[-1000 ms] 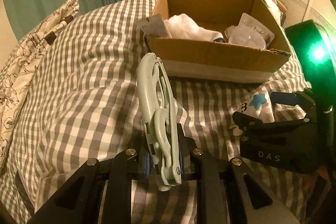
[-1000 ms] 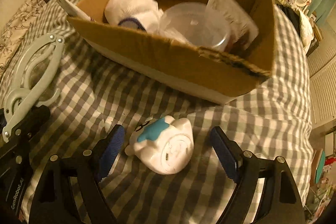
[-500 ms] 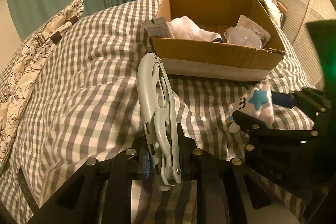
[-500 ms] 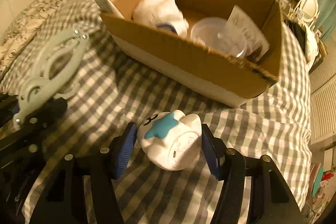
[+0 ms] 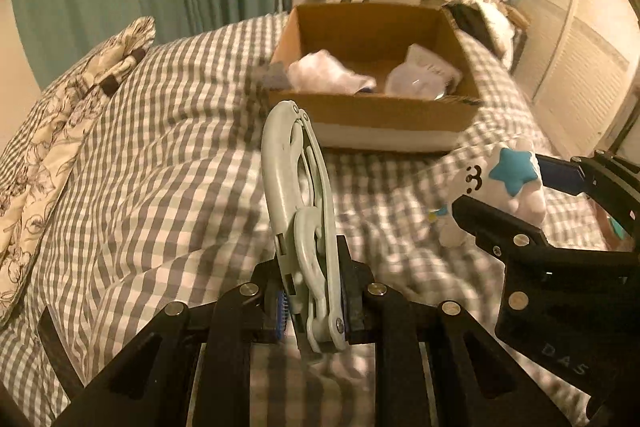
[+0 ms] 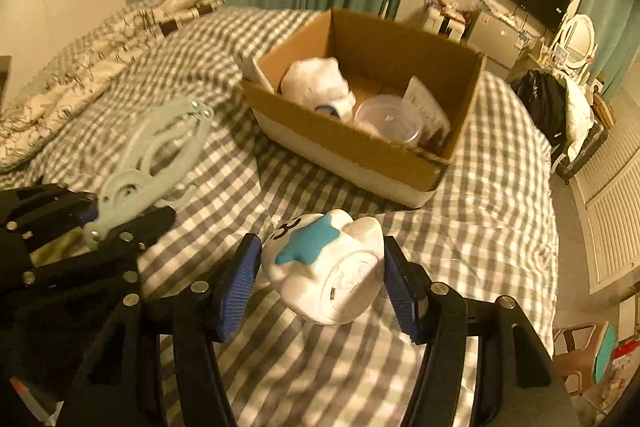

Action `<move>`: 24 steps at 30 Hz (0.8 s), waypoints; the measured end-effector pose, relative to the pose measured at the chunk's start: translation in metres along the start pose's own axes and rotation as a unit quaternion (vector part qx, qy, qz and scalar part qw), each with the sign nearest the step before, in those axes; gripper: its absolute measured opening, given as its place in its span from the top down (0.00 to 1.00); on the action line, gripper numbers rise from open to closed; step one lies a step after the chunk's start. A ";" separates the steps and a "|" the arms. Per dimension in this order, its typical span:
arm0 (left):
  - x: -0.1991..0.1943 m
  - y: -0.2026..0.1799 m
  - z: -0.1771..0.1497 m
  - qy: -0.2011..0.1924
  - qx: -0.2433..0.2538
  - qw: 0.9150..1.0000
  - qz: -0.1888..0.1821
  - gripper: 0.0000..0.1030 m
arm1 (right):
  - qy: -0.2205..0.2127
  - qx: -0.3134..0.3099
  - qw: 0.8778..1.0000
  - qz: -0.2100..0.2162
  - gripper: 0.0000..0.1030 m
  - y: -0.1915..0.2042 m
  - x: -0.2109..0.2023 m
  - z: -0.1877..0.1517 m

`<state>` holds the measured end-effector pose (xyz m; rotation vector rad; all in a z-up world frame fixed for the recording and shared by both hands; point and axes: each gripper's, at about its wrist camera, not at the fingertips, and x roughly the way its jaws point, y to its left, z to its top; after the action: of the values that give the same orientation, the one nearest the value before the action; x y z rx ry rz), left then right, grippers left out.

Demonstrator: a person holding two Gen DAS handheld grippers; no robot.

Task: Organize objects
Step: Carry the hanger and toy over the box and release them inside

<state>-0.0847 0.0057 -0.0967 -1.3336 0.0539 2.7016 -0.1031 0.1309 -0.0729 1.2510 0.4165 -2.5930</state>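
Both tongs have risen from the checked bed cover since a second ago, and the right tongs [image 6: 320, 279], which then stood wide around the white toy [image 6: 324, 267], are now clenched on it, carrying it off the bed [image 5: 160, 167] in the lower middle of the right wrist view. The left tongs [image 5: 314, 303] grip the folded pale-green hanger [image 5: 296, 187] by its lower end, so it stands up long and top-heavy at frame centre. That seems the main risk: held so far down, the hanger could pivot or slip if swung fast, and its tip could catch the near wall of the cardboard box [image 5: 392, 115] on the way in. The toy is round and smooth, pinched across its belly, and could squirt out if the grip eases. The two tongs are near each other, so a crossing path could knock them together. Inside the box, a white cloth [image 6: 316, 87] fills the left and a clear tub [image 6: 388, 119] the right front; open room looks best toward the back wall.
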 end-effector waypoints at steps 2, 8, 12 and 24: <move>-0.010 -0.005 0.004 -0.009 0.005 1.000 -0.012 0.82 | -0.013 0.002 1.000 -0.002 0.42 -0.001 -0.014 0.002; -0.032 -0.014 0.023 -0.030 0.020 0.999 -0.027 0.82 | -0.056 0.005 0.998 -0.022 0.42 -0.009 -0.058 0.010; -0.044 -0.018 0.043 -0.046 0.030 0.998 -0.035 0.82 | -0.087 0.006 0.996 -0.033 0.42 -0.018 -0.084 0.019; -0.046 -0.022 0.122 -0.085 0.048 0.995 -0.029 0.82 | -0.161 0.014 0.986 -0.042 0.42 -0.051 -0.111 0.079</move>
<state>-0.1503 0.0334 0.0150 -1.0575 0.1253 2.7146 -0.1095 0.1596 0.0696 0.8121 0.3774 -2.8129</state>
